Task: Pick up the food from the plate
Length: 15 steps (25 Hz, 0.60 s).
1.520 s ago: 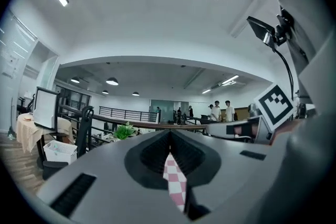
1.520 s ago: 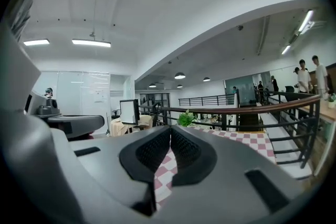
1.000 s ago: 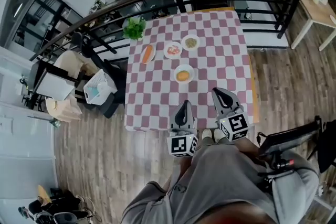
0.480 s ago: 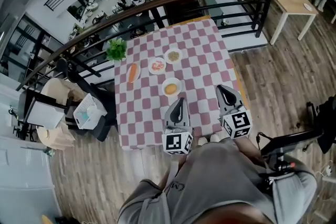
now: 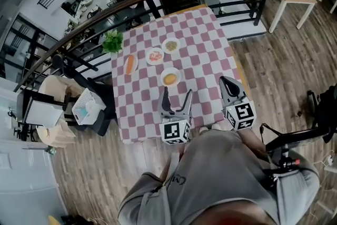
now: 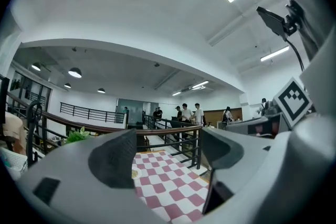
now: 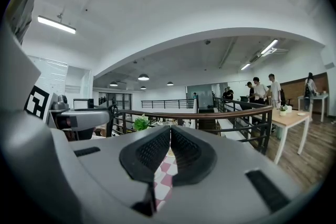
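You're hovering the left hand-held gripper (image 5: pixel 177 93) just short of the food plate (image 5: pixel 170 78), its jaws just opening wide, nothing between them. Your right hand-held gripper (image 5: pixel 227 84) is sitting pressed together.

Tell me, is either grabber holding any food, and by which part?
Nothing is held. The left gripper has just been opening its fingers, with nothing between them; the right gripper is shut on nothing.
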Motion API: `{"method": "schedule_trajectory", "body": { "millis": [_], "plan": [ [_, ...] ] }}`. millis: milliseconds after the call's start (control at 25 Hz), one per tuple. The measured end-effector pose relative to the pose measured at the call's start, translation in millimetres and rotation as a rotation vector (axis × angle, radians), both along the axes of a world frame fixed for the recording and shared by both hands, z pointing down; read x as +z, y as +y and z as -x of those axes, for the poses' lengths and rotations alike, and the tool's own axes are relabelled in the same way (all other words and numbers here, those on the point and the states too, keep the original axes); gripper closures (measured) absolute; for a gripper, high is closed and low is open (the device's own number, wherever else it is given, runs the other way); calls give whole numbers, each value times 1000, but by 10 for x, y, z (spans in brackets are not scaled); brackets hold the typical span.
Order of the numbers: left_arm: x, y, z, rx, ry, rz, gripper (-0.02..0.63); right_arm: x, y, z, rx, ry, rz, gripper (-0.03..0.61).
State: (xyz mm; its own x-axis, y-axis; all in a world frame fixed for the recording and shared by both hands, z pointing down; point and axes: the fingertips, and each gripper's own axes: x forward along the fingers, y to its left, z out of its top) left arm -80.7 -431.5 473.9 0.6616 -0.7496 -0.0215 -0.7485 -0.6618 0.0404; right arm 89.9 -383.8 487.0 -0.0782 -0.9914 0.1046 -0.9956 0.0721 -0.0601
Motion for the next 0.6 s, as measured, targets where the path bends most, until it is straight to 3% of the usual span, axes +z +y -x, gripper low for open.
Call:
{"method": "schedule_trajectory", "body": {
  "millis": [280, 600],
  "plan": [
    [452, -335, 182, -3, -147, 84, 224, 127, 30, -48, 22, 8, 34, 565],
    [1082, -722, 162, 94, -352, 183, 285, 194, 144, -356, 101, 16, 65, 565]
  ]
}}
